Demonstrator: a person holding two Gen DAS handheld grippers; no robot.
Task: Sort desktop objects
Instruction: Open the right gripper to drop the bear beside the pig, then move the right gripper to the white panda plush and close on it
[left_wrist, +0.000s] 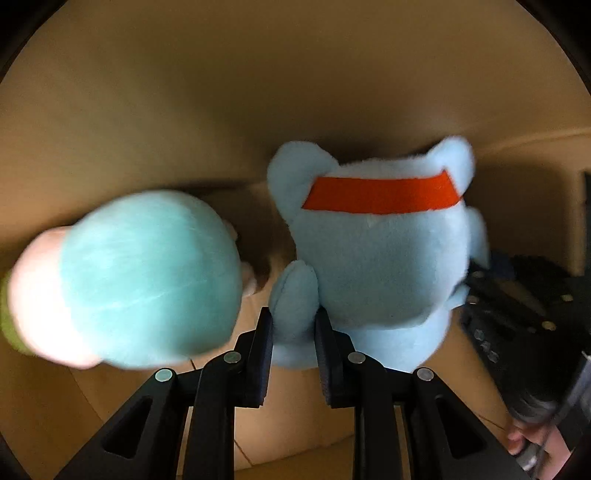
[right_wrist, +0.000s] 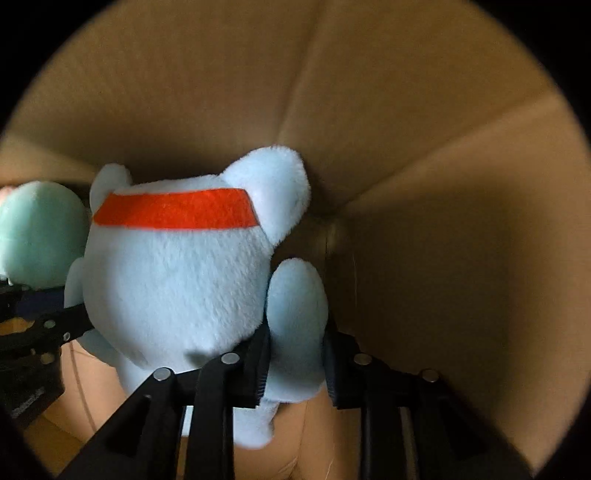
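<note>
So both cams are looking down into a big cardboard box (right_wrist: 424, 110), brown walls filling pretty much everything, with one inside corner showing in the right wrist view. Next biggest thing is the pale blue plush (left_wrist: 380, 258) with the orange band (left_wrist: 382, 195) across its head, seen from behind and hanging inside the box between the two tools, close to that corner. Beside it on the left is a teal plush (left_wrist: 147, 277) with a pinkish end, blurry, and I can't tell if it's resting on the bottom or leaning on the wall. The left gripper (left_wrist: 293, 325) has its fingers pinched narrow on one of the blue plush's little limbs, and the right gripper (right_wrist: 297, 339) is doing the same on the limb at the other side, so the toy is slung between them. My take: this is the drop-off step, toy about to go in with the other soft one. If I were doing it I'd lower both sides evenly till the body sits on the floor of the box, then let go of both at roughly the same time, since releasing one first will probably swing it into the teal one. Fleece can snag on the rubbery pads (left_wrist: 327, 354), so open wide before pulling straight up.
</note>
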